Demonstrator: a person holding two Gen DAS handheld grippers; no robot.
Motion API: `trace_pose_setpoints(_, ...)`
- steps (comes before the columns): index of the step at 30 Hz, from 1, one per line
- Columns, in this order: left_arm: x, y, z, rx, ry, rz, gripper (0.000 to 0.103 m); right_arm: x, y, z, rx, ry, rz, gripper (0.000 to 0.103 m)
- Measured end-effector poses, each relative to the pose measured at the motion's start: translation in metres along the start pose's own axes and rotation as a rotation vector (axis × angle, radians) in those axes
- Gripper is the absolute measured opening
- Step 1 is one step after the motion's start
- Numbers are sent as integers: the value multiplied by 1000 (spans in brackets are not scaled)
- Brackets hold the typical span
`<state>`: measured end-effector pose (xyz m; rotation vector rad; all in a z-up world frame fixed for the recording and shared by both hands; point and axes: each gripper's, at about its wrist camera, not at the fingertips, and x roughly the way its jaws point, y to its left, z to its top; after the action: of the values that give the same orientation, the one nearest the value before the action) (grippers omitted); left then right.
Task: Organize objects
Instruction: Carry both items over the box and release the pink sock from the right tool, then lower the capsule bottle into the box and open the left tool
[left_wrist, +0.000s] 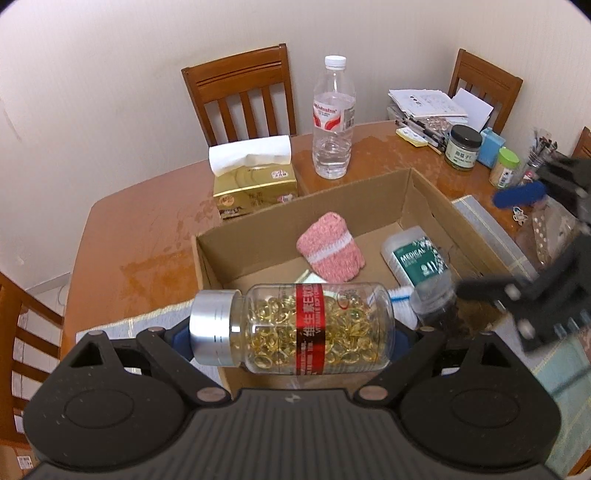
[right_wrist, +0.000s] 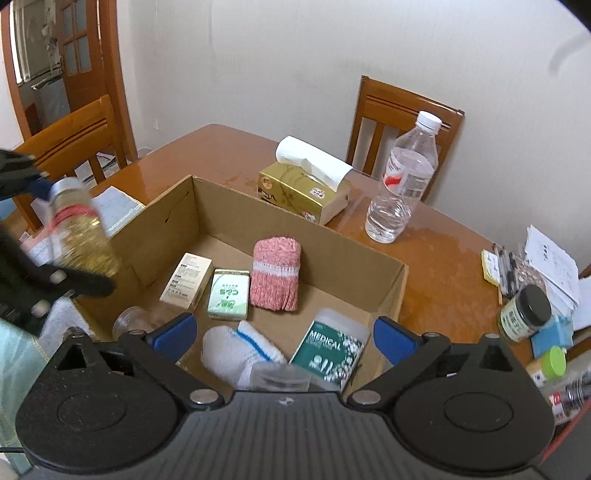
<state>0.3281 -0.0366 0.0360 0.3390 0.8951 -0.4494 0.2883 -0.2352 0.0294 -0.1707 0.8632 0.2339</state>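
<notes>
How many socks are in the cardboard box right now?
2: a pink sock mid-box, a white sock at the near wall beside the medical cotton swab box. Others may be hidden.

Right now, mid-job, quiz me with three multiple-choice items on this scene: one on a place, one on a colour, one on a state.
1. Where does the pink knitted sock lie?
A. inside the cardboard box
B. on a chair
C. beside the water bottle

2. What colour is the capsule bottle cap?
A. green
B. silver
C. black

3. The right hand-held gripper is:
A. shut on the tissue box
B. shut on a sock
C. open

Answers: 1 A, it rests on the box floor. 2 B, the metallic cap shows by the left hand-held gripper, which clamps the bottle. 3 C, its blue pads stand apart with nothing between.
</notes>
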Motion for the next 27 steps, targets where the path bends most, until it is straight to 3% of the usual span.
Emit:
trace_pose_setpoints(13,48,8,39,37,11,13,93,-19,3,-21,104,24,-7,103)
trace_pose_setpoints(24,93,18,43,29,78,31,94,-21,-4,-30,152,47,-54,103)
trace_pose_setpoints(27,95,20,46,33,56,47,94,-22,-4,-31,164,49,-62,103)
